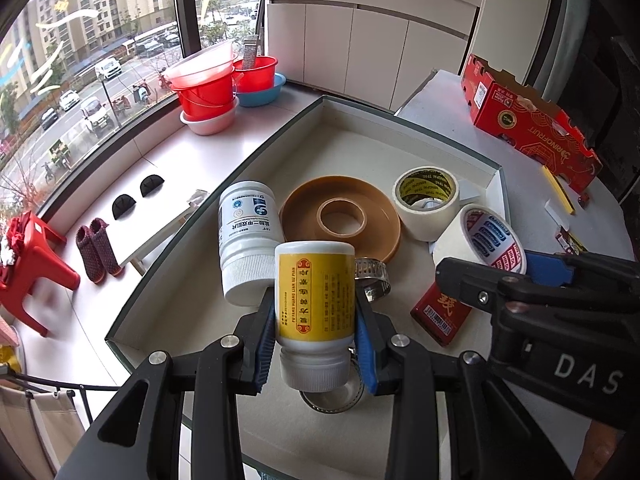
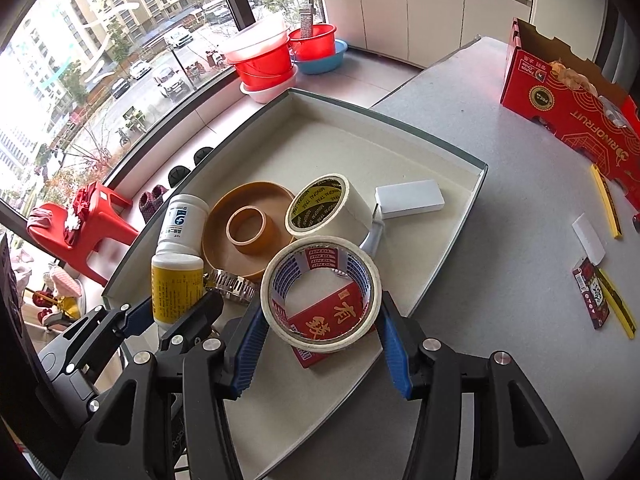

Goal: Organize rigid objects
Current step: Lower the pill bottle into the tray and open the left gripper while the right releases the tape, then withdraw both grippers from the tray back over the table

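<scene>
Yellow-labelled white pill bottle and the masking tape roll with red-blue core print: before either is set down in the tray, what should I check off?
1. Left hand-held gripper pads clamp the yellow-labelled white pill bottle: ok.
2. Bottle cap on: ok.
3. Right hand-held gripper pads pressing the masking tape roll with red-blue core print: cannot tell.
4. Free floor in the shallow grey-rimmed tray: ok.
5. Metal hose clamp clear of bottle: not ok, close beside it.
</scene>
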`<move>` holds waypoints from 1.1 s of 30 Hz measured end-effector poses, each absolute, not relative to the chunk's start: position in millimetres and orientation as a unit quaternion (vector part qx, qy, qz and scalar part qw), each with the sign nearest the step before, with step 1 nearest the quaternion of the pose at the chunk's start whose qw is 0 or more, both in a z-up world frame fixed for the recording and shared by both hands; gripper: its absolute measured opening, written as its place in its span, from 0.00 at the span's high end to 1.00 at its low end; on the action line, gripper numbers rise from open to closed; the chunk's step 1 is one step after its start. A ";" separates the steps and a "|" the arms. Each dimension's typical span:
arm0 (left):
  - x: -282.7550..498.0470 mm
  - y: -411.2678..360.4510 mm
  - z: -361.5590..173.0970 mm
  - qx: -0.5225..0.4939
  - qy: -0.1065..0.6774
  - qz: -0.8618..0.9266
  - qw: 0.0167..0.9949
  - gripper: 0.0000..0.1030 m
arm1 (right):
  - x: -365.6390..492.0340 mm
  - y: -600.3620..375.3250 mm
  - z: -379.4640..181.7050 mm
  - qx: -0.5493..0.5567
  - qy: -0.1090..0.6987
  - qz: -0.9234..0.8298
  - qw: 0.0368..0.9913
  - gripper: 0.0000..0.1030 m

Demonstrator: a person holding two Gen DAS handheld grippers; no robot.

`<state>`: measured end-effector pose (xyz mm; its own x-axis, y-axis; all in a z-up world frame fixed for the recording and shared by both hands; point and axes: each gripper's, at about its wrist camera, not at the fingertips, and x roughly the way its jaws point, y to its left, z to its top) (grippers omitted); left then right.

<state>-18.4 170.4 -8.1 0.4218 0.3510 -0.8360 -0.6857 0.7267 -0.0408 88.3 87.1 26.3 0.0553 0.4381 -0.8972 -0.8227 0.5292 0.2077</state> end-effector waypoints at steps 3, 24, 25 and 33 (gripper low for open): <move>-17.6 169.2 -12.5 -0.186 0.442 0.318 0.818 0.44 | 89.6 86.3 25.2 -0.186 0.521 0.446 0.704 0.47; -21.3 164.7 -21.4 -0.183 0.461 0.325 0.805 0.00 | 101.6 68.9 38.1 -0.166 0.513 0.428 0.726 0.03; -22.0 163.6 -19.9 -0.183 0.462 0.325 0.805 0.00 | 102.2 65.9 38.2 -0.164 0.514 0.425 0.727 0.03; -31.2 144.7 -4.9 -0.181 0.458 0.308 0.814 0.00 | 112.6 16.0 29.4 -0.139 0.537 0.392 0.734 0.03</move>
<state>-31.2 144.7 -4.9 0.3906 0.3357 -0.8572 -0.6673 0.7447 -0.0125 112.6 16.0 29.4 0.1170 0.4266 -0.8968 -0.7244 0.6544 0.2168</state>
